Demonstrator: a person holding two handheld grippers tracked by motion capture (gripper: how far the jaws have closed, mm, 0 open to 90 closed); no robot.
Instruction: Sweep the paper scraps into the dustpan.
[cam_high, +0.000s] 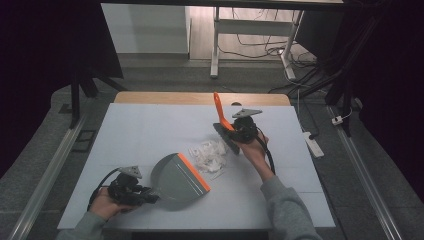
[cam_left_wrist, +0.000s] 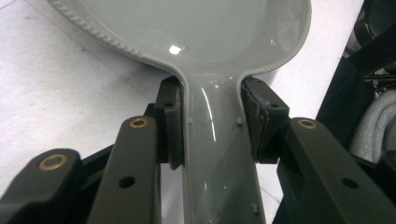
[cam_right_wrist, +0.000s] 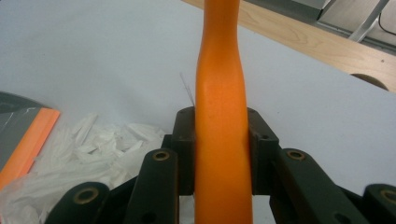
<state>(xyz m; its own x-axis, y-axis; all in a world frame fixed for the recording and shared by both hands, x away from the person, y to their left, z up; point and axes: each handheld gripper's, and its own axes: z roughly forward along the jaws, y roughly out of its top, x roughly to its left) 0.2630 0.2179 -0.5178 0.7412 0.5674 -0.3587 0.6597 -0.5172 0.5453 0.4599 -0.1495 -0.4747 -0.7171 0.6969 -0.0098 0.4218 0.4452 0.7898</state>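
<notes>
**Dustpan and brush both gripped, scraps between them**

Nearest the camera, at the table's near edge: two forearms in grey sleeves (cam_high: 287, 207), one at each near corner.

Table (cam_high: 150, 130): pale blue top, a wooden strip along its far edge.

Dustpan (cam_high: 177, 181): grey, orange lip. It lies flat near the near-left corner, its lip toward the table's middle and its handle toward the left hand. The left gripper (cam_high: 146, 196) is clenched on that handle; in the left gripper view both pads press the sides of the grey neck (cam_left_wrist: 212, 126) just below where the pan widens.

Brush (cam_high: 223, 125): orange handle pointing up and toward the far edge, dark head down on the table right of centre. The right gripper (cam_high: 235, 131) grasps the handle; in the right gripper view the orange shaft (cam_right_wrist: 220, 140) stands upright between both pads, which touch it on either side.

Paper scraps (cam_high: 210, 154): a white heap at mid-table, between the dustpan's lip and the brush head, just beside both. In the right gripper view the heap (cam_right_wrist: 84, 149) lies left of the jaws, with the orange lip (cam_right_wrist: 28, 140) past it.
</notes>
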